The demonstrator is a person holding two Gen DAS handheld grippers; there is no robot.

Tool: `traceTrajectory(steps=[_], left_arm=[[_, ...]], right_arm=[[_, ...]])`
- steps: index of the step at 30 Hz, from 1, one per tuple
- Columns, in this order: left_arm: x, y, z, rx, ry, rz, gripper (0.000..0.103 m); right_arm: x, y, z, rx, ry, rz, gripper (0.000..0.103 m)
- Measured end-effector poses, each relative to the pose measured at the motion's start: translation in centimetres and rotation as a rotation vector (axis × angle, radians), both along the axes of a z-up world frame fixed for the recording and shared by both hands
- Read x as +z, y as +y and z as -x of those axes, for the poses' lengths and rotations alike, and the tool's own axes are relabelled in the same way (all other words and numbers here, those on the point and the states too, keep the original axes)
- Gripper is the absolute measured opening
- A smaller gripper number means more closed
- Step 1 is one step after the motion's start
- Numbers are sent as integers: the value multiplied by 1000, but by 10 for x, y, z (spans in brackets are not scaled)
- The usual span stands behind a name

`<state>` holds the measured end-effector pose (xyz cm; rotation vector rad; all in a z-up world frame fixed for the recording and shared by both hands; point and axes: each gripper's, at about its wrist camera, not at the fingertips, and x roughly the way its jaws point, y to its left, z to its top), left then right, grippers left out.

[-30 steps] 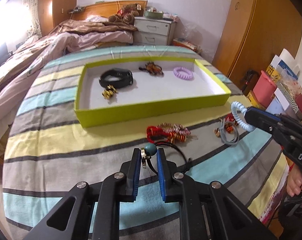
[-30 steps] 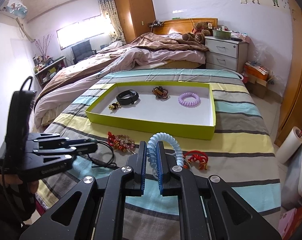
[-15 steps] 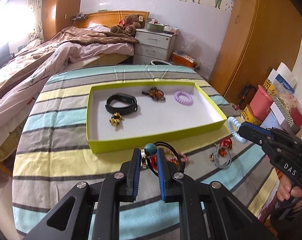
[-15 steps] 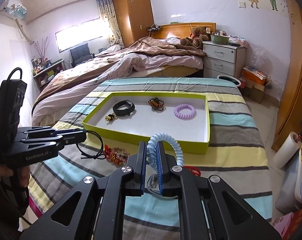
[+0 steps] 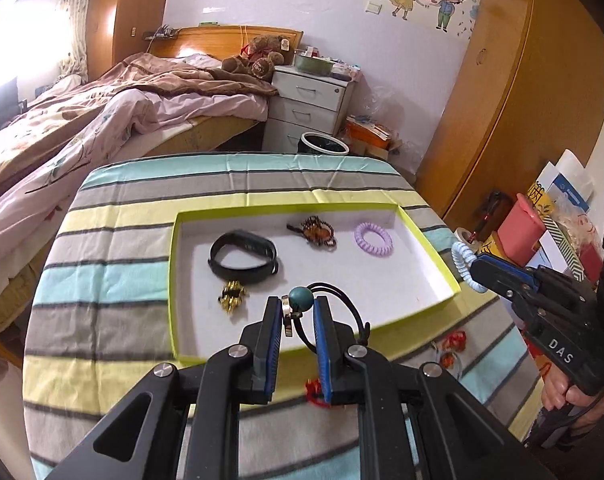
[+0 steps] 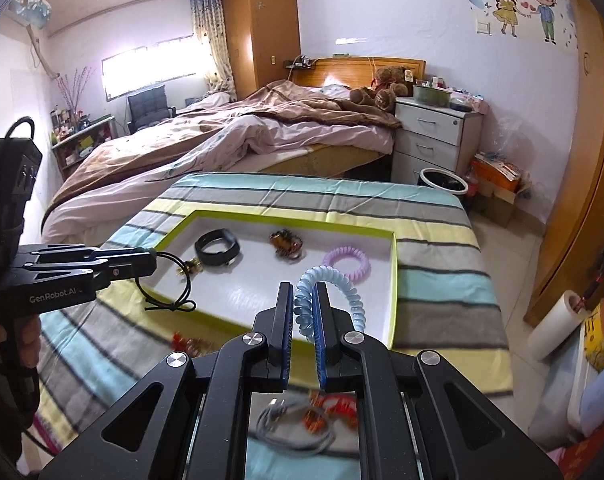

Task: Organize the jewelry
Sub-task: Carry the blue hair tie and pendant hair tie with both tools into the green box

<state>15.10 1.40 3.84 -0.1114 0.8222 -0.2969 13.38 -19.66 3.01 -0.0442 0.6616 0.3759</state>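
Observation:
My left gripper (image 5: pixel 297 307) is shut on a black cord bracelet with a teal bead (image 5: pixel 300 298), held above the near edge of the lime-green tray (image 5: pixel 173 280). The cord (image 6: pixel 169 292) hangs from it in the right wrist view. My right gripper (image 6: pixel 302 294) is shut on a light blue spiral hair tie (image 6: pixel 334 284), above the tray's (image 6: pixel 394 280) near right side. It also shows in the left wrist view (image 5: pixel 472 272). The tray holds a black band (image 5: pixel 243 256), a brown beaded piece (image 5: pixel 314 232), a purple spiral tie (image 5: pixel 374 239) and a gold piece (image 5: pixel 231 296).
Red and orange jewelry (image 5: pixel 450 346) and a grey cord (image 6: pixel 285 420) lie on the striped cloth (image 5: pixel 101 264) in front of the tray. A bed (image 6: pixel 221 136), a white nightstand (image 6: pixel 434 136) and a bin (image 6: pixel 444 182) stand behind the table. A wardrobe (image 5: pixel 502 100) is at the right.
Both grippers have risen and moved forward over the tray's near edge, carrying the bead bracelet and the blue hair tie. The loose jewelry on the cloth now lies below and behind them.

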Motion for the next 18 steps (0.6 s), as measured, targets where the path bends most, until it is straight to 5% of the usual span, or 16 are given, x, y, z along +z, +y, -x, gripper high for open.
traceTrajectory(steps=[18], left_arm=[[-46, -22, -74, -28, 105, -47, 16]], right_arm=[[-45, 14, -71, 55, 146, 50, 10]])
